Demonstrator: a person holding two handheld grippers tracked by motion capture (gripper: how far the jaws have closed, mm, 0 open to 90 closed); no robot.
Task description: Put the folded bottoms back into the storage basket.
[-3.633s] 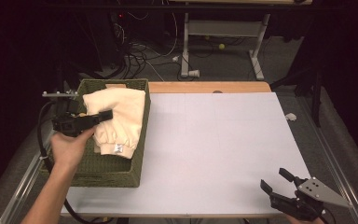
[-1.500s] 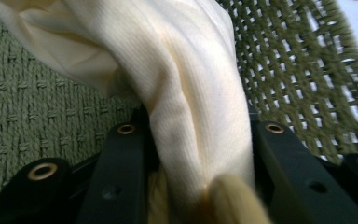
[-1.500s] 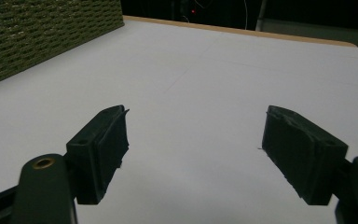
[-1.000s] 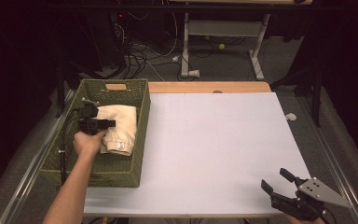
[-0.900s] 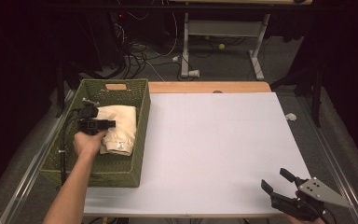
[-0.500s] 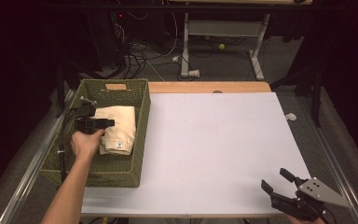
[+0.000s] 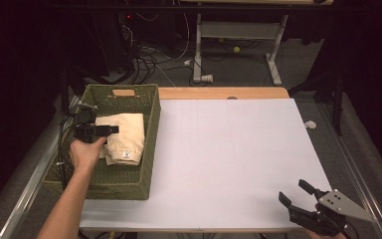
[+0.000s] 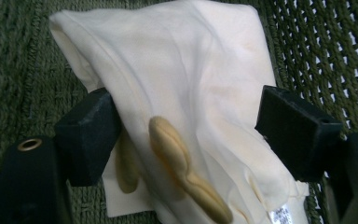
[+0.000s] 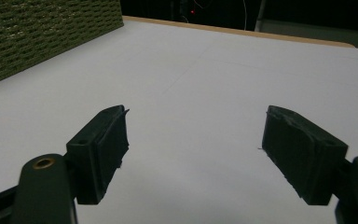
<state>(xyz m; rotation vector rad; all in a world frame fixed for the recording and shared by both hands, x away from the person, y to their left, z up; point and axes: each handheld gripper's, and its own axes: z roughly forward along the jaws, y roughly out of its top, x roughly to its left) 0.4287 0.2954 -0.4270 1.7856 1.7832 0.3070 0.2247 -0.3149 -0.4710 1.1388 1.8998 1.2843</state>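
Cream cloth [image 7: 124,135], folded, lies in the far half of the green basket [image 7: 149,149], which sits along the table's [image 7: 238,149] left edge. Compared with a second ago, the left gripper [image 7: 110,129] has just been opening: its jaws now stand wide on either side of the cloth without pressing it, so the cloth looks released and the placing done. Right gripper [image 7: 294,196] waits open and empty at the table's near right corner.

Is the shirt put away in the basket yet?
Looks so: the cream shirt lies folded inside the green basket. The left gripper has just been opening, fingers apart around the cloth. Left: lifting that hand out. The right gripper waits open over the table.
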